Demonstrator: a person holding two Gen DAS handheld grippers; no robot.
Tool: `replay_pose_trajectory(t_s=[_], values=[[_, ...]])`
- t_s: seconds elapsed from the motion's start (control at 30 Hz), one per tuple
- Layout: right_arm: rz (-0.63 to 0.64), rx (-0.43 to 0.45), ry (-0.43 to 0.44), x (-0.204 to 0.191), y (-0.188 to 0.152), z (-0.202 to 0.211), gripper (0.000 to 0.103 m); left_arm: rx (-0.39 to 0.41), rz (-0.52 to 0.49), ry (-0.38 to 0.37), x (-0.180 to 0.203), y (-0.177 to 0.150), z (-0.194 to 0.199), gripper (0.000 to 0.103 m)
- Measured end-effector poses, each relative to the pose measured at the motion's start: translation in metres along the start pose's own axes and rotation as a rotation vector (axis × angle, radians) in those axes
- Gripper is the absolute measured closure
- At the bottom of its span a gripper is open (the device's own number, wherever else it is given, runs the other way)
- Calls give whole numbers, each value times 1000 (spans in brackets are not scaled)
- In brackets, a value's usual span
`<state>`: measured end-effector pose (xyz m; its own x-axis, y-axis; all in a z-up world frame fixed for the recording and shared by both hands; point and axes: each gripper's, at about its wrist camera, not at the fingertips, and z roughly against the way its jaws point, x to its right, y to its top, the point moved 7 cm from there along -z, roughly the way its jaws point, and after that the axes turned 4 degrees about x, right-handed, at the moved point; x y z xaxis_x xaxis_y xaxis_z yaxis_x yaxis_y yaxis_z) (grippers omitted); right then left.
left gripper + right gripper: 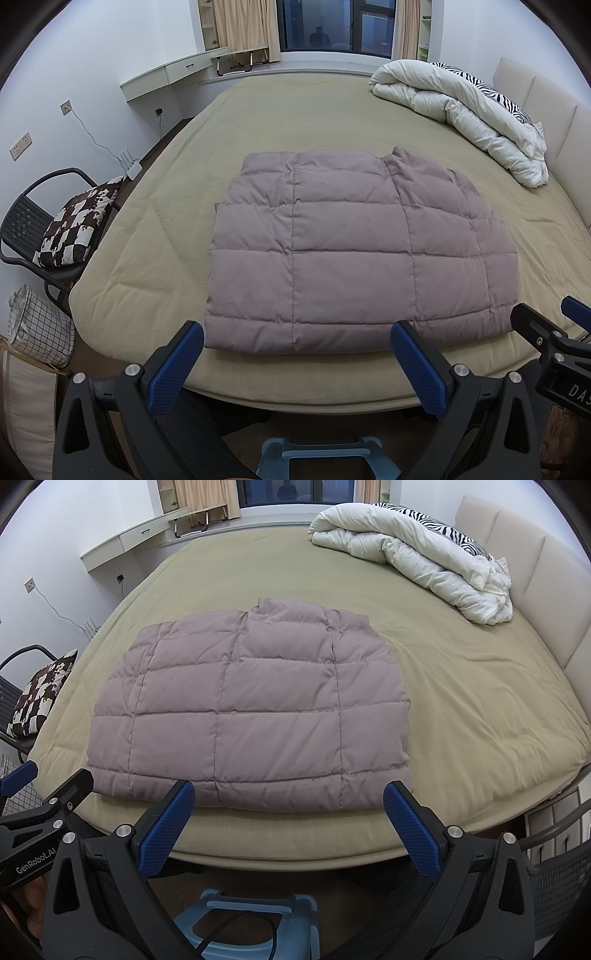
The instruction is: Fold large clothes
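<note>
While both grippers are hovering off the bed (147, 206) edge, one mauve quilted jacket (354, 251) is lying folded flat near that edge. Left gripper (297, 334) and right gripper (288, 794) are gaping wide, gripping nothing. One white duvet (465, 110) is sitting bunched by the headboard.

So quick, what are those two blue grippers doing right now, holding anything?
Left gripper: open, holding nothing, short of the jacket.
Right gripper: open, holding nothing.
</note>
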<state>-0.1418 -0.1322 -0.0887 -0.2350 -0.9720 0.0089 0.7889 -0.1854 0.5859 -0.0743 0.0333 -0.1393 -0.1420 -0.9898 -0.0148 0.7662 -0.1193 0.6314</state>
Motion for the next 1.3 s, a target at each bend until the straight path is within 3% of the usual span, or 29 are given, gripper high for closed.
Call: replay_pose_trajectory(t_s=[1.3], values=[[-2,-5,1,-2,-4,-1,0,6,-24,0,-2,-1,0,0]])
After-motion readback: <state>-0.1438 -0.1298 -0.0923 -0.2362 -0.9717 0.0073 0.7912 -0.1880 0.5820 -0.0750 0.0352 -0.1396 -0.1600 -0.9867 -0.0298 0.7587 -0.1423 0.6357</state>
